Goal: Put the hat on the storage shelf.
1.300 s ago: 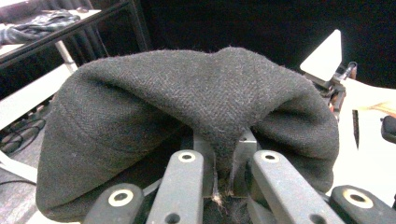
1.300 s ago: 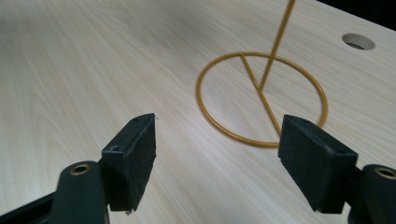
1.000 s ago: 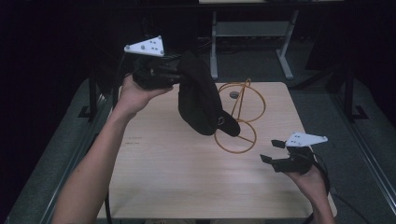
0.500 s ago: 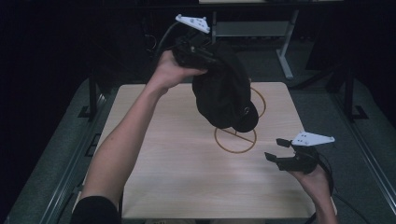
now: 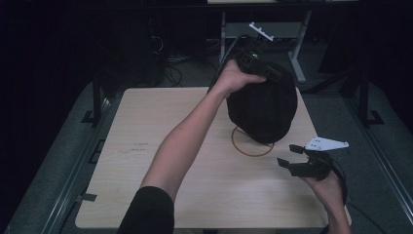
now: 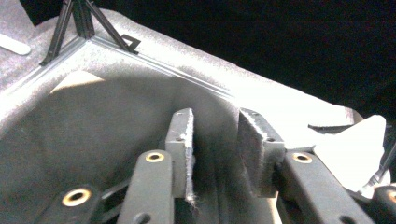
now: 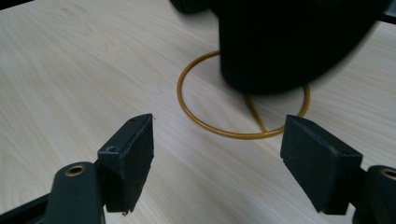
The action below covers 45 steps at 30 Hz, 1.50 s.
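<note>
A pale wooden worktop (image 5: 146, 161) is seen from above, set on a dark grey surround (image 5: 63, 146). Toward its far right corner a large black fabric cap-like object (image 5: 263, 109) is held raised above the wood; in the right gripper view its dark bulk (image 7: 289, 42) hangs over the far part of a thin golden wire ring (image 7: 219, 128). In the high view this ring (image 5: 243, 148) lies flat on the worktop, just right of centre, its far part hidden behind the fabric.

The left gripper (image 5: 260, 66) is held high over the far edge, gripped by the person's left hand (image 5: 234, 78), the forearm reaching diagonally across the worktop. In the left gripper view its jaws are drawn close with a narrow gap, and grey-looking fabric (image 6: 93, 126) is seen bunched between and around them; the fabric appears pinched there.

The right gripper (image 5: 296, 158) is held low near the right edge of the worktop, close to the ring. In the right gripper view its jaws are spread wide, with nothing between them, above bare wood.
</note>
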Each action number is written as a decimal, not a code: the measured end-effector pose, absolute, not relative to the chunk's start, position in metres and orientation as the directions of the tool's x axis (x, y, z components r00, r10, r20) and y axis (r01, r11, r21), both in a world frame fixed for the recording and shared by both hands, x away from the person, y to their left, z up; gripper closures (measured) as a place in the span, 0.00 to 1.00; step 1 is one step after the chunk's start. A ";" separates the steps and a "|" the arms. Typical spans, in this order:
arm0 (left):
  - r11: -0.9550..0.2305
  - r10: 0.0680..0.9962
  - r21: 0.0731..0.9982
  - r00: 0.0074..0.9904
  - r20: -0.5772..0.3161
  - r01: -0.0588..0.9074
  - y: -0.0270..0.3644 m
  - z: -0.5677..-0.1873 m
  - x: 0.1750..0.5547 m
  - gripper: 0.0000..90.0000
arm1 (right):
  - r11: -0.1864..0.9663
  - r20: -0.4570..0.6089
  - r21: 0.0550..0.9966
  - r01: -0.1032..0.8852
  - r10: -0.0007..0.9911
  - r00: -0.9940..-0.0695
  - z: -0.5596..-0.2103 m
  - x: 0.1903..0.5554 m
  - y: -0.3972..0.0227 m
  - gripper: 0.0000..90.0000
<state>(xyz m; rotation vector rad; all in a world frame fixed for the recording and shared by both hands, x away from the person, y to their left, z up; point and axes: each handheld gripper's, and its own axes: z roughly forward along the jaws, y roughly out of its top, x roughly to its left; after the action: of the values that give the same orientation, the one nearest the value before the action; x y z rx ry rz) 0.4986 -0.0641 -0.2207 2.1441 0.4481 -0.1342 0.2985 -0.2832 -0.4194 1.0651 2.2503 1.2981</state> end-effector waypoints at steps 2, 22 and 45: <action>-0.527 0.273 0.762 0.924 -0.269 0.377 -0.068 -0.226 0.501 0.74 | 0.298 0.075 0.850 0.434 0.748 -0.660 -0.418 0.296 -0.285 0.28; -0.553 0.307 0.777 0.941 -0.145 0.300 -0.029 -0.214 0.487 0.66 | 0.304 0.065 0.849 0.433 0.752 -0.656 -0.418 0.292 -0.285 0.27; -0.546 0.345 0.793 0.935 -0.079 0.269 0.029 -0.222 0.458 0.59 | 0.325 0.055 0.841 0.433 0.744 -0.666 -0.419 0.294 -0.278 0.25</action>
<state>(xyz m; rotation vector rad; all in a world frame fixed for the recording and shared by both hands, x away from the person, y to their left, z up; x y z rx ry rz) 0.4580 0.0290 -0.2216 2.1785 0.4336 0.1072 0.2943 -0.2780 -0.4194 1.0488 2.2545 1.2694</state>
